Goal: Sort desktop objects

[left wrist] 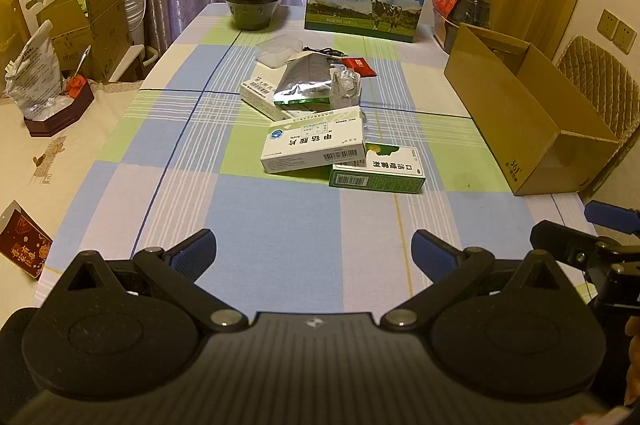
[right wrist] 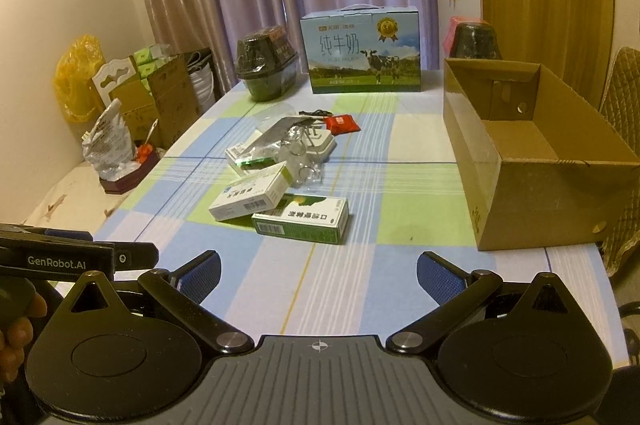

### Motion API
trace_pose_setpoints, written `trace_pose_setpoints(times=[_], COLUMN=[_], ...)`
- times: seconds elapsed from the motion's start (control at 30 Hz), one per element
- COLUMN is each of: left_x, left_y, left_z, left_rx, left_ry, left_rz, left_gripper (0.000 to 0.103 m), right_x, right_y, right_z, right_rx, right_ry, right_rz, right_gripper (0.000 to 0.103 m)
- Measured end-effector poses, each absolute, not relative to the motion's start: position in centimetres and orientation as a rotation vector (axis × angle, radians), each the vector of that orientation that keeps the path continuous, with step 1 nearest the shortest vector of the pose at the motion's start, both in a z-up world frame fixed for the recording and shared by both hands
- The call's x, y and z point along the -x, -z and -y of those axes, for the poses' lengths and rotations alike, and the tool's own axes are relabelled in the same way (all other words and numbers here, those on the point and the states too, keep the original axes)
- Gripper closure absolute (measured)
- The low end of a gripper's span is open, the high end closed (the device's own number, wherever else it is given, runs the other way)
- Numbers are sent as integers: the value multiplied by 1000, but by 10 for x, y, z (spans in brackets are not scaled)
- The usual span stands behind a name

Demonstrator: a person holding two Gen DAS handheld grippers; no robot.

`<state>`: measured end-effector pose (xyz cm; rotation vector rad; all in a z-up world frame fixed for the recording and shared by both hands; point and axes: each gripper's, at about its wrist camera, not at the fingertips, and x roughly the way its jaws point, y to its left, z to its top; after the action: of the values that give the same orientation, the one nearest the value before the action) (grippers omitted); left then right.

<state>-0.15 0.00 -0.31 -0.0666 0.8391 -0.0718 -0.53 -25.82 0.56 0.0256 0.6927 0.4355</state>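
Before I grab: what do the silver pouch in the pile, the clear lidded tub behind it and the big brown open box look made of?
Silver pouch: looks like metallised foil, shiny and creased, with glare.
Clear lidded tub: probably thin rigid plastic; the cloth shows through it.
Big brown open box: corrugated cardboard, matte, with folded flaps and punched holes.

Both the left gripper [left wrist: 314, 251] and right gripper [right wrist: 319, 275] hover side by side, fingers [left wrist: 196, 251] spread wide (holding nothing).
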Motion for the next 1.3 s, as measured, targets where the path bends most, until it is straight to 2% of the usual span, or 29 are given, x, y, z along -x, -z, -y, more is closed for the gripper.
trace_pose_setpoints(times=[1.3], left_x=[1], left_y=[5], left_z=[-1], left_rx=[84], left_ry=[80], left_rz=[-850], left_gripper=[1], right_x=[3], right_y=[1], right_z=[257], right_rx=[-24], right_ry=[-452], right_rz=[-722], right_gripper=[2])
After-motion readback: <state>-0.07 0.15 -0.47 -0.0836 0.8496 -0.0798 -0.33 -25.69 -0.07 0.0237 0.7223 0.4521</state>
